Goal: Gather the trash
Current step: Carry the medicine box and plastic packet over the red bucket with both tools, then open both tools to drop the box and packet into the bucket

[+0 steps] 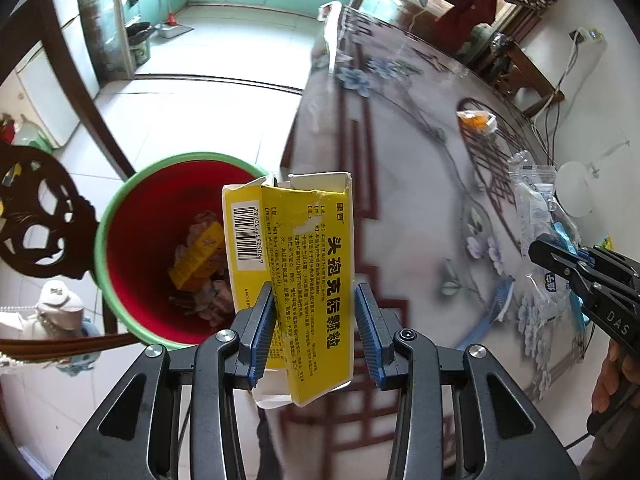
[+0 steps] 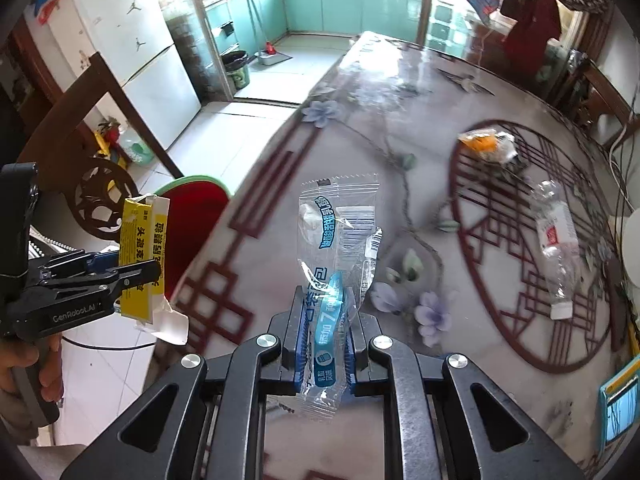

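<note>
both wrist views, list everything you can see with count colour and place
medicine box: 1, yellow, flattened, in left gripper near the bin
trash bin: 1, red inside, green rim, on floor beside table, trash already in it
plastic wrapper: 1, clear with blue print, in right gripper
orange wrapper: 1, orange and clear, on table, far side
plastic bottle: 1, clear, crushed, lying on table at right
table: 1, grey floral top with red lattice pattern
fridge: 1, white, left background
left gripper: 1, black, blue pads
right gripper: 1, black, blue pads
</note>
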`<state>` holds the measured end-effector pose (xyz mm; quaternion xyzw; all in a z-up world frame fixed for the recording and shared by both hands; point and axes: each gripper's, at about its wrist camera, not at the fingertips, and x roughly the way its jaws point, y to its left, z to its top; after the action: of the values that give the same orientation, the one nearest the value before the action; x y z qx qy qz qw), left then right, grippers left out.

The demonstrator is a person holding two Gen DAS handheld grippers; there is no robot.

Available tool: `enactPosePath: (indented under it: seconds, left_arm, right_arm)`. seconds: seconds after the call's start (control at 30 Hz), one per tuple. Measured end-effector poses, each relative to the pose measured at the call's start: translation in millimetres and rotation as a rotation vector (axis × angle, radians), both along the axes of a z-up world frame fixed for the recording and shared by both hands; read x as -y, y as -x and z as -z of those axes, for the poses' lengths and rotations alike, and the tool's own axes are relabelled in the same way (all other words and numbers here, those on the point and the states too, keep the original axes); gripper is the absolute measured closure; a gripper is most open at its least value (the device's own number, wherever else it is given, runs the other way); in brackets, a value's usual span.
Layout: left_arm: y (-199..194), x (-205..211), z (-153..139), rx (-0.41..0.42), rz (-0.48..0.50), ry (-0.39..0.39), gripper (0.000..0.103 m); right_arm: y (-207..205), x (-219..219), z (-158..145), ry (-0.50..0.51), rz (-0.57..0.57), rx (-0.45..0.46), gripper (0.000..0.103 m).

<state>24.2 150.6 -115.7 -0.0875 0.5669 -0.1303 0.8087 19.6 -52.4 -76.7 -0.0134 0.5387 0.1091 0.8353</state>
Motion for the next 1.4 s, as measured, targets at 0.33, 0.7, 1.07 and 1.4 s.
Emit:
enactPosePath:
  seconds: [0.33, 0.7, 1.07, 1.4]
  left_arm:
    - [-6.4, -46.0, 7.8, -0.009, -0.064, 0.004, 0.067]
    - [-17.6, -77.6, 14.0, -0.009, -0.113, -0.002, 0.067]
    - [-37.5, -94.7, 22.7, -0.004, -0.117, -0.052, 0.067]
    - [-44.4, -99.5, 26.9, -0.004, -0.115, -0.083, 0.067]
  right_arm:
    - [-14.8, -52.3, -4.5, 0.007, -0.065, 0.012, 0.09]
    - [-31.4, -95.1, -4.9, -0.005, -0.123, 0.016, 0.09]
    - [-52.9, -134.5, 3.5, -0.08, -0.178, -0.002, 0.09]
    - [-64.3, -157.8, 27.6, -0.143, -0.206, -0.061, 0.09]
